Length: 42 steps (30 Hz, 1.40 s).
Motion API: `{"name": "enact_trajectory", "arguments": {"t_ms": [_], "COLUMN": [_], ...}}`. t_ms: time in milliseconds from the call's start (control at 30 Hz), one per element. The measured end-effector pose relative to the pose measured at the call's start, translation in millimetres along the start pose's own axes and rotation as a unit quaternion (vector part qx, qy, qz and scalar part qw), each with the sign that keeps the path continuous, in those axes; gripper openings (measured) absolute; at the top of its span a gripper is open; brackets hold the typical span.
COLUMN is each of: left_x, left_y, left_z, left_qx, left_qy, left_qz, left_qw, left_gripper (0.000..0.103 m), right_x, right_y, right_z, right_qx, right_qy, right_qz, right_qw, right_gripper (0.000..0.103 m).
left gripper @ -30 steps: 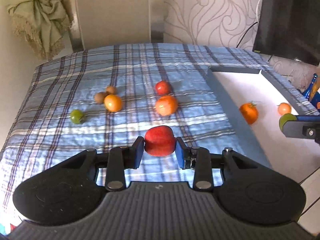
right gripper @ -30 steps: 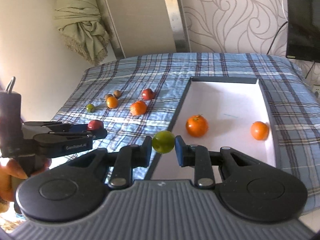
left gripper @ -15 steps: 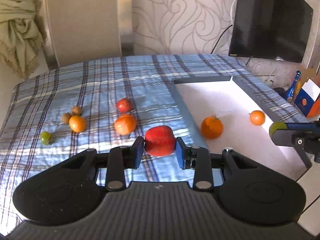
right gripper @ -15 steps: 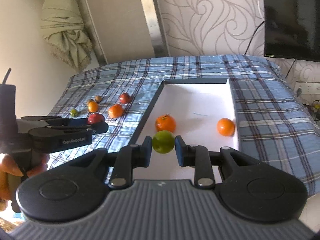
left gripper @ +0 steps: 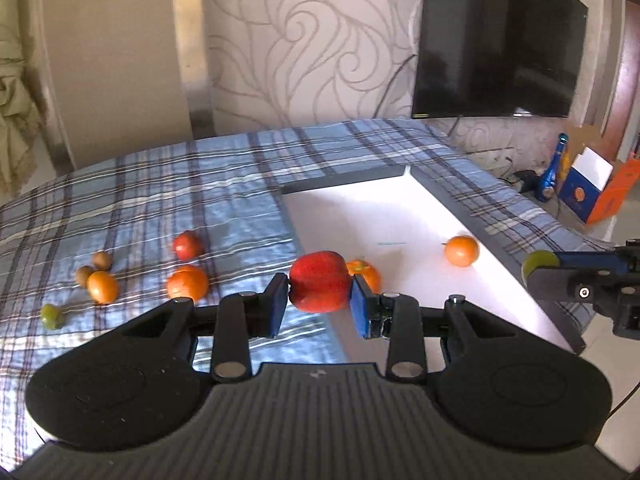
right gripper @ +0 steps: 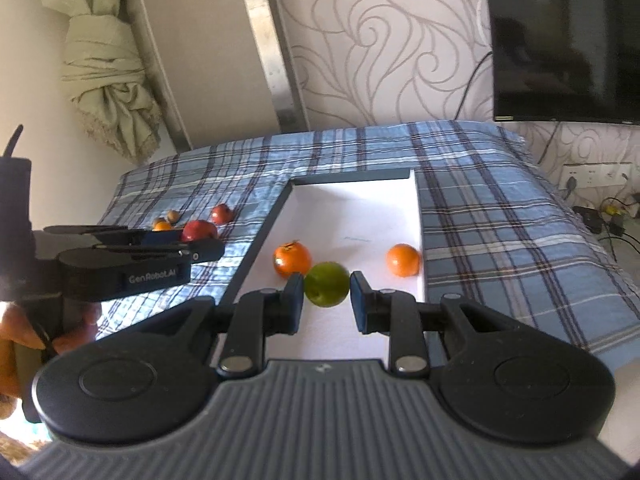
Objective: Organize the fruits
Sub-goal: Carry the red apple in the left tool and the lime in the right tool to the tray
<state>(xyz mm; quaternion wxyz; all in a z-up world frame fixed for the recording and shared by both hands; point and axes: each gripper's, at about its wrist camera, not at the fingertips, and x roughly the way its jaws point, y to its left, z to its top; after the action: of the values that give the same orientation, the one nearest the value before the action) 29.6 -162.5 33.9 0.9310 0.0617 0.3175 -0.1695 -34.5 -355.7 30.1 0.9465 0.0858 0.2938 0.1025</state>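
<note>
My left gripper point(left gripper: 319, 304) is shut on a red apple point(left gripper: 319, 287) and holds it above the left rim of the white tray point(left gripper: 392, 216). My right gripper point(right gripper: 326, 294) is shut on a green fruit point(right gripper: 326, 289) above the tray's near end point(right gripper: 352, 208). Two oranges lie in the tray point(right gripper: 292, 259) point(right gripper: 403, 259). On the plaid cloth to the left lie a red fruit point(left gripper: 187, 245), two oranges point(left gripper: 188, 283) point(left gripper: 103, 287), two small brown fruits point(left gripper: 101, 260) and a small green one point(left gripper: 52, 316).
The plaid cloth point(left gripper: 160, 192) covers the whole table. A dark TV point(left gripper: 496, 40) hangs on the patterned wall behind. A blue bottle point(left gripper: 554, 168) and boxes stand on the floor to the right. A knotted curtain point(right gripper: 108, 84) hangs at the left.
Both grippers have moved right and forward with their fruits. The apple has gone from over the cloth to over the tray's left rim; the green fruit hangs further over the tray.
</note>
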Motion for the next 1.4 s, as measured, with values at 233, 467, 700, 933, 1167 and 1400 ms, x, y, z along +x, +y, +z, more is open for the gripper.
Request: {"name": "enact_trajectory", "arguments": {"t_ms": [233,467,700,933,1167,1400], "left_x": [4.8,11.8,19.1,33.0,66.1,96.2], "left_y": [-15.1,-18.2,-19.3,-25.7,-37.6,-42.4], "left_z": [1.9,6.2,21.0,30.4,28.7,33.2], "left_qx": [0.015,0.024,0.031,0.043,0.060,0.064], "left_qy": [-0.002,-0.004,-0.016,-0.017,0.012,0.027], "left_qz": [-0.022,-0.031,-0.038,-0.052,-0.060,-0.066], "left_qw": [0.9996,0.9992,0.9987,0.9976,0.9963,0.9954], "left_gripper": [0.039,0.039,0.039,0.039,0.039,0.039], "right_x": [-4.6,-0.6,5.2,5.1,0.7,-4.3], "right_y": [-5.1,-3.4,-2.6,6.2,6.1,1.3], "right_z": [-1.7,4.5,15.0,20.6,16.9,7.4], "right_qx": [0.001,-0.008,-0.018,-0.043,-0.038,-0.021], "right_qy": [-0.003,-0.009,-0.018,-0.026,-0.022,-0.010], "right_qz": [-0.013,-0.015,-0.015,-0.018,-0.032,-0.050], "right_qw": [1.000,1.000,1.000,0.999,0.999,0.998], "right_gripper": [0.028,0.028,0.028,0.028,0.028,0.028]}}
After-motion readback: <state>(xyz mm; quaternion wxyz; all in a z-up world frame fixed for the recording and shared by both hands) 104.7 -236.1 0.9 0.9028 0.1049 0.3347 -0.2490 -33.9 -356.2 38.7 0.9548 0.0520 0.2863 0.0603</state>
